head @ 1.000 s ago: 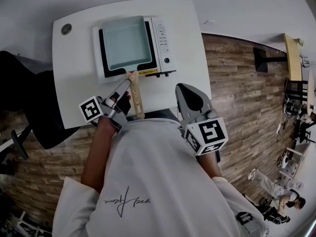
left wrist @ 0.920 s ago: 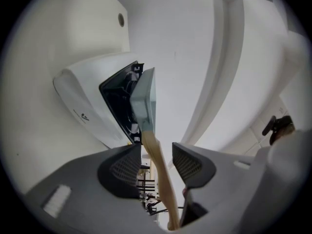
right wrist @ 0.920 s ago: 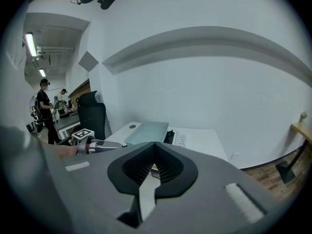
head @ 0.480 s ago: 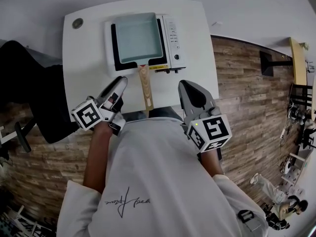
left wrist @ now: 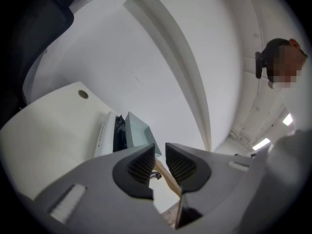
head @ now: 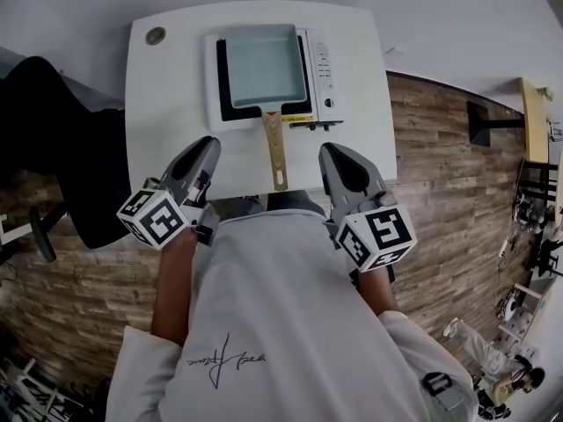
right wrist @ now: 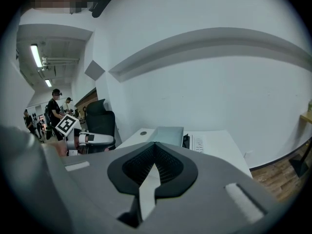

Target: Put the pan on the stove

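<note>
A pale blue-green square pan point(head: 264, 64) sits on the white tabletop stove point(head: 321, 60) at the far side of the white table point(head: 167, 104). Its wooden handle point(head: 275, 152) points toward me. My left gripper point(head: 211, 145) hovers over the table to the left of the handle, apart from it. Its jaws are closing, a narrow gap is left, and nothing is between them. In the left gripper view the pan point(left wrist: 136, 130) and handle point(left wrist: 168, 177) lie beyond the left gripper point(left wrist: 160, 152). My right gripper point(head: 331, 154) is shut and empty to the right of the handle; its tips point(right wrist: 155, 147) meet.
A black office chair point(head: 53, 148) stands left of the table. A round cable grommet point(head: 156, 35) sits in the table's far left corner. Wood-plank floor point(head: 440, 165) lies to the right. People point(right wrist: 54, 106) stand in the background of the right gripper view.
My left gripper has left the pan handle and drawn back and to the left, toward my body, with its jaws narrower. The pan stays on the stove. The right gripper has hardly moved.
</note>
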